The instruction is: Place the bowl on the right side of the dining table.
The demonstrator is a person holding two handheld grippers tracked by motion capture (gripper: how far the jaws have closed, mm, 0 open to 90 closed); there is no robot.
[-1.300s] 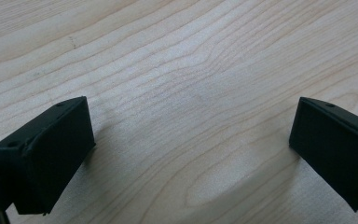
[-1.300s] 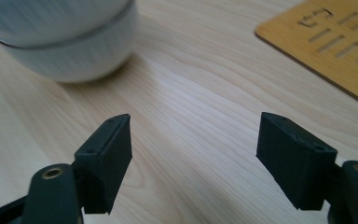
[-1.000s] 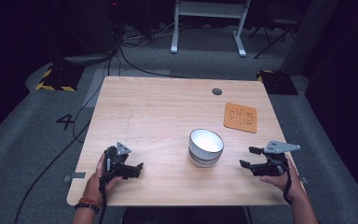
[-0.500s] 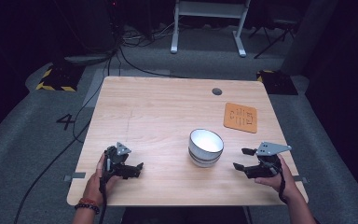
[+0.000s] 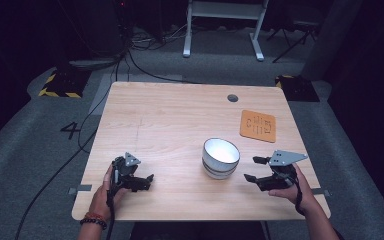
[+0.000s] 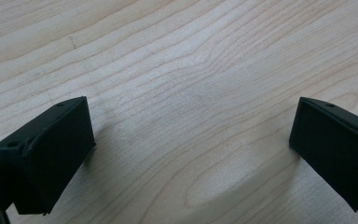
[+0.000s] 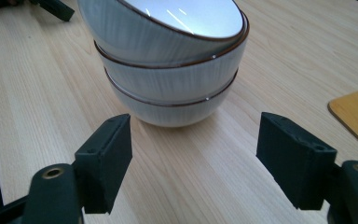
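A stack of three white bowls [image 5: 220,158] [image 7: 168,60] with thin brown rims stands on the wooden table [image 5: 180,120], right of centre. My right gripper [image 5: 256,169] [image 7: 196,161] is open just to the right of the stack, jaws pointing at it with a short gap between. My left gripper [image 5: 142,182] [image 6: 186,140] rests low near the table's front left, open over bare wood, nothing between its jaws.
An orange mat [image 5: 258,125] [image 7: 356,116] lies at the table's right, behind the right gripper. A dark round grommet [image 5: 232,98] sits near the far edge. Cables run over the grey floor to the left.
My right gripper has moved left, closer to the bowl stack. The left gripper has stayed put.
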